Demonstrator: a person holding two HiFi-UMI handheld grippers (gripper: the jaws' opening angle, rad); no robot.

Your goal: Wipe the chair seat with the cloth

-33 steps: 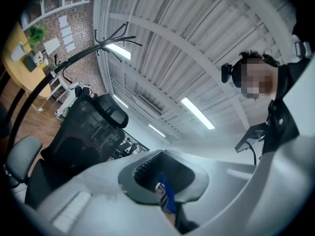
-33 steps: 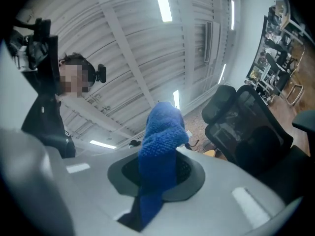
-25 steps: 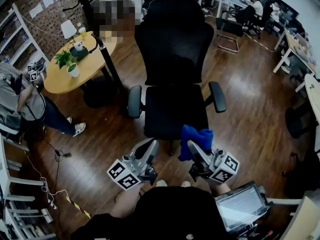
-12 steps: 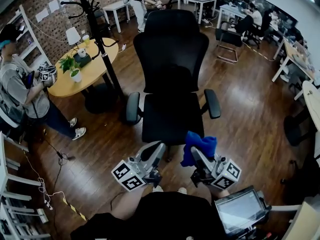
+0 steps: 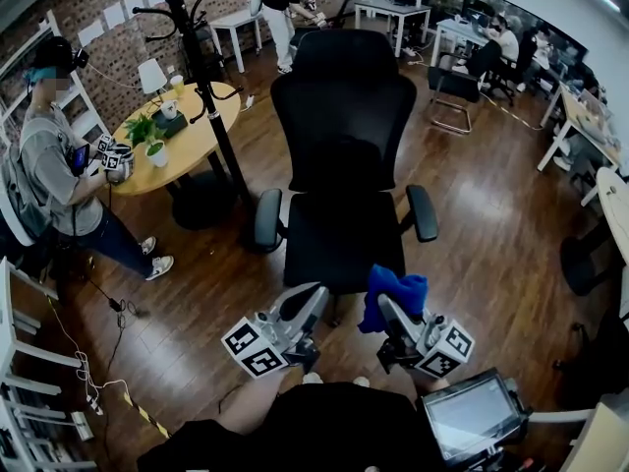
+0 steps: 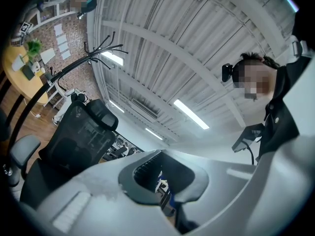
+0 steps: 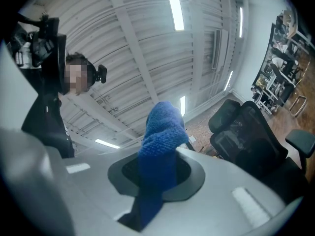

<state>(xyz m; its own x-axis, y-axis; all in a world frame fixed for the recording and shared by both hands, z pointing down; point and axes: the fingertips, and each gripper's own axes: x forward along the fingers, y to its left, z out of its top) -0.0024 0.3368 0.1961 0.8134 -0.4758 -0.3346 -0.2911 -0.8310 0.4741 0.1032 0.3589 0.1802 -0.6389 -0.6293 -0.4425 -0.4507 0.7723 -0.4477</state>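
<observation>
Bystander (image 5: 57, 170) closer, right hand-held gripper (image 5: 386, 306) clamping cloth (image 5: 395, 287)

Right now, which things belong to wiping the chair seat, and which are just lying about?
For the job: blue cloth, gripped in the right claw; black chair seat.

Just lying about: round table; coat stand; potted plant; white lamp.

I can reach the chair seat (image 5: 339, 239) freely from 6 o'clock. One armrest (image 5: 266, 218) blocks 9 o'clock, a second armrest (image 5: 423, 212) 3, the backrest (image 5: 344, 116) 12. A coat stand (image 5: 211, 96) rises at 10.
</observation>
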